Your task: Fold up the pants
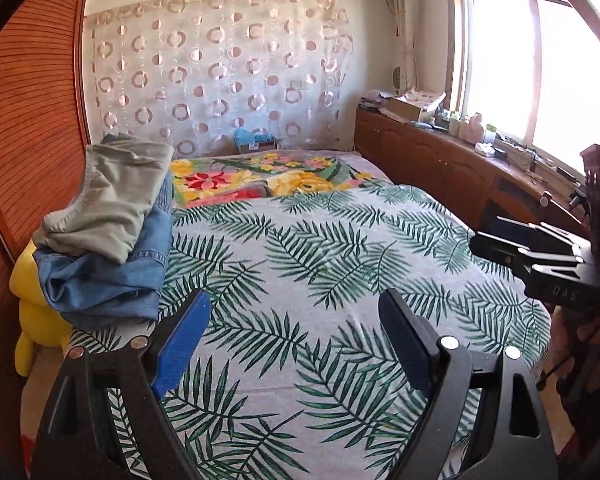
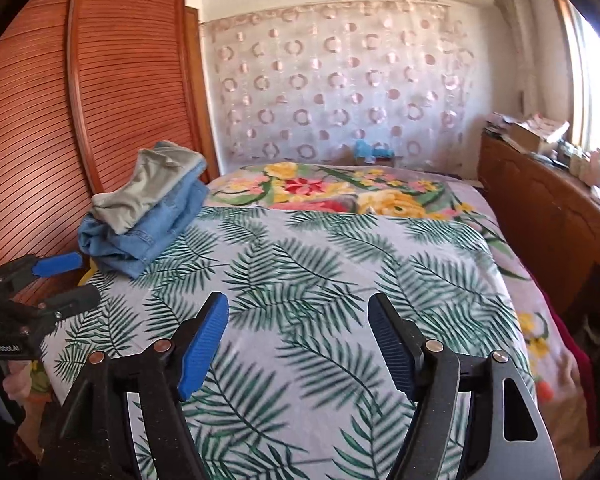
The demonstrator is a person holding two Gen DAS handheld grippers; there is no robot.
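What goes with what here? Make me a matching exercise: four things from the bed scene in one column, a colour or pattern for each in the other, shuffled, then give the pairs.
Column one:
1. top pants on the pile
2. jeans under them
3. bedsheet
4. soft toy beside the pile

Column two:
A. green palm leaves on grey
B. yellow
C. pale grey-green
D. blue denim

Pairs: 1-C, 2-D, 3-A, 4-B

The pants [image 1: 108, 200] lie on the jeans [image 1: 112, 276] at the left edge of the bed [image 1: 340, 240], beside the wardrobe [image 1: 32, 120].
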